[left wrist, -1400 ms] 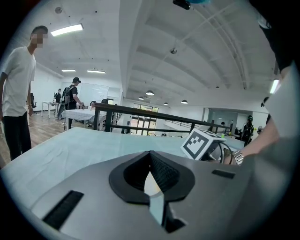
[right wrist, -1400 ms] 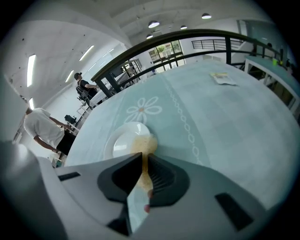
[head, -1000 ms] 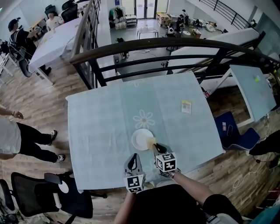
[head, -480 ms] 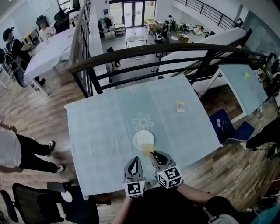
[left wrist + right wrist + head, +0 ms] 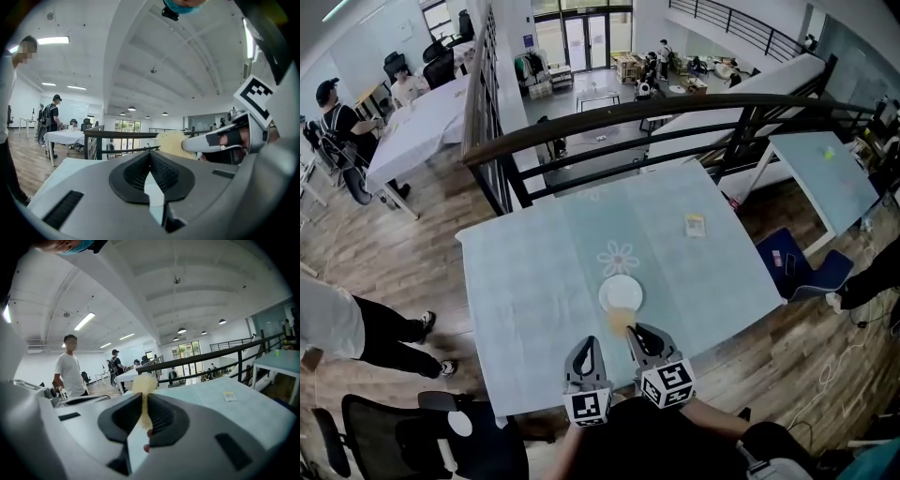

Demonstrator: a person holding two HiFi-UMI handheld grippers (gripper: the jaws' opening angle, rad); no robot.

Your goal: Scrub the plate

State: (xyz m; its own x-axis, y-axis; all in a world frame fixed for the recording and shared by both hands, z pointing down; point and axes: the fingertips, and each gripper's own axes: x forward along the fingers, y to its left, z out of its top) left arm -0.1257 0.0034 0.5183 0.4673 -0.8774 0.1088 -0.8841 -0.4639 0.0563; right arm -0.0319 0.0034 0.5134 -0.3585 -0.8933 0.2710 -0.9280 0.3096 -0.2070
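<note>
A round white plate [image 5: 621, 292] lies on the pale blue tablecloth [image 5: 525, 281], just this side of a printed flower. My right gripper [image 5: 628, 331] is shut on a yellow sponge [image 5: 620, 321], which hangs just off the plate's near rim. In the right gripper view the sponge [image 5: 144, 384] sticks up from between the jaws of my right gripper [image 5: 144, 404]. My left gripper [image 5: 585, 345] is shut on nothing, left of the right one and nearer me. The left gripper view looks past my left gripper [image 5: 150, 154] at the sponge [image 5: 171, 140]; the plate is hidden there.
A small yellow packet [image 5: 695, 224] lies near the table's far right corner. A dark railing [image 5: 675, 108] runs behind the table. A second table [image 5: 825, 164] stands at the right, a black office chair [image 5: 412, 427] at the near left, and a person [image 5: 342, 323] at the left.
The right gripper has drawn the sponge back from the plate's right edge to just off its near rim. The left gripper has barely moved.
</note>
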